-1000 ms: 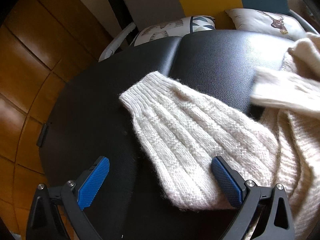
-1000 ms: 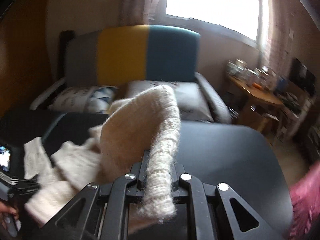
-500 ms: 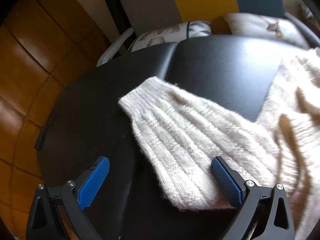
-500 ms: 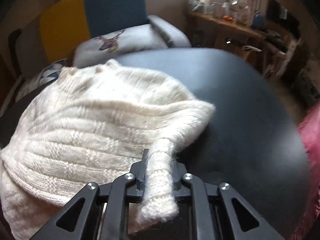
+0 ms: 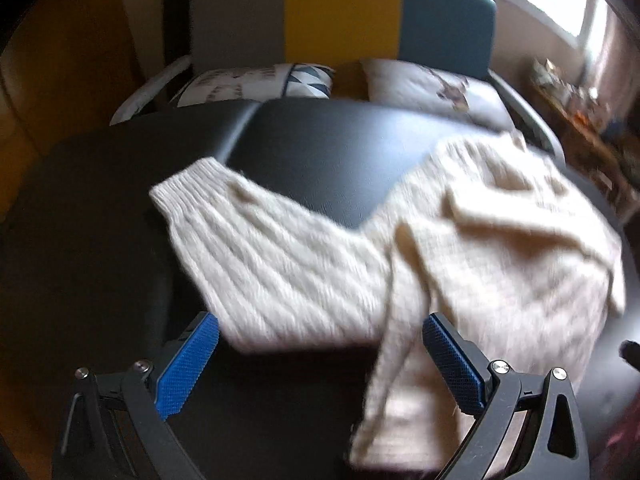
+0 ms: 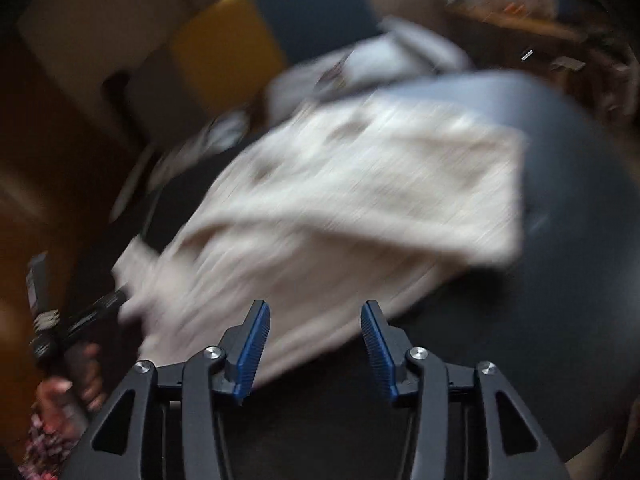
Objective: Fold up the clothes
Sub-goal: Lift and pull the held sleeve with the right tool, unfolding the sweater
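A cream ribbed knit sweater lies on the black table. One sleeve stretches out to the left with its cuff far left; the body lies bunched to the right. My left gripper is open and empty, just short of the sleeve's near edge. In the blurred right wrist view the sweater lies spread across the table, and my right gripper is open and empty over its near edge. The left gripper and the hand holding it show at the left.
A sofa with grey, yellow and teal back panels and patterned cushions stands behind the table. A cluttered wooden side table is at the far right. Wooden panelling is on the left.
My right gripper has opened and let go of the sweater sleeve it held, which now lies over the body. My left gripper has drawn back and turned to the right.
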`<state>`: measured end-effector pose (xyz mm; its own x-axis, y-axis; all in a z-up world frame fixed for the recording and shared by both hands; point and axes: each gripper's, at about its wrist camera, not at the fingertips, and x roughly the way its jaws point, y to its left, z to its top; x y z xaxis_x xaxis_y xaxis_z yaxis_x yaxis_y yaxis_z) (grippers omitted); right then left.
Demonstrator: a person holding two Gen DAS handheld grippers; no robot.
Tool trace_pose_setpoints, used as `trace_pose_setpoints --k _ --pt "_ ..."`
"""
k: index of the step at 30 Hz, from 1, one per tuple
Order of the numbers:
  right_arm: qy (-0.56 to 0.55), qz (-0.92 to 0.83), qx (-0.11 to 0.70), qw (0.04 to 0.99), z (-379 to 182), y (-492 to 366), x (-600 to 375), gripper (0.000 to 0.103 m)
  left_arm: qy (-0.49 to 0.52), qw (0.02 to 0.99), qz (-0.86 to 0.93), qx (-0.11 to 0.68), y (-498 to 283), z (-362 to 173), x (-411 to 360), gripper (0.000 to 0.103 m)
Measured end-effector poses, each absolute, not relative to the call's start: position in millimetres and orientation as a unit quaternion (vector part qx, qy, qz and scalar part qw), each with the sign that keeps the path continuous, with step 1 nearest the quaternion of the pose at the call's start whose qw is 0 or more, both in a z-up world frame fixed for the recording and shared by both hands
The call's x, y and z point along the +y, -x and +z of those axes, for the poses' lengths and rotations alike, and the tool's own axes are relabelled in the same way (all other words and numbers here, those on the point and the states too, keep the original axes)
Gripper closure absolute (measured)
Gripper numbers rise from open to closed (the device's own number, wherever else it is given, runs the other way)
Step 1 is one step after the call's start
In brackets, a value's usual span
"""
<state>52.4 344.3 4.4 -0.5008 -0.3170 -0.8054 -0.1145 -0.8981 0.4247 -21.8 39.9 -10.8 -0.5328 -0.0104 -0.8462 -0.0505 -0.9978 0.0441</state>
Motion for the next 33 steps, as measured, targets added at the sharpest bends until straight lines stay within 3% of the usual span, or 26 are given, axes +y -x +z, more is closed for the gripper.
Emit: trace_pose_setpoints --k 8,16,18,19,21,23,24,28,33 --pt "-0.545 -0.778 -0.301 0.081 -41 -52 295 0.055 0.477 -0.022 0.875 0.074 -11 -35 23 0.000" --pt "-0.544 -0.751 -0.371 0.056 -63 -42 288 0.054 0.503 0.018 0.863 0.032 -13 -57 27 0.000" --pt "-0.537 -0.754 -0.374 0.055 -63 -43 286 0.061 0.498 0.024 0.866 0.029 -13 -57 30 0.001" --pt "-0.535 -0.760 -0.364 0.058 -61 -44 283 0.068 0.495 0.028 0.868 0.032 -14 -55 32 0.007" --pt "-0.529 -0.773 -0.344 0.064 -55 -46 280 0.076 0.489 0.035 0.871 0.038 -15 -52 35 0.031" --pt "-0.521 -0.782 -0.335 0.067 -48 -49 281 0.083 0.489 0.048 0.870 0.053 -13 -46 41 0.082" --pt "-0.518 -0.785 -0.332 0.069 -45 -51 282 0.084 0.492 0.050 0.867 0.058 -11 -45 43 0.091" --pt "-0.505 -0.801 -0.312 0.079 -24 -59 288 0.091 0.498 0.061 0.864 0.038 -2 -33 41 0.102" --pt "-0.477 -0.838 -0.256 0.070 15 -67 296 0.092 0.470 0.081 0.878 0.047 -3 -9 44 0.102"
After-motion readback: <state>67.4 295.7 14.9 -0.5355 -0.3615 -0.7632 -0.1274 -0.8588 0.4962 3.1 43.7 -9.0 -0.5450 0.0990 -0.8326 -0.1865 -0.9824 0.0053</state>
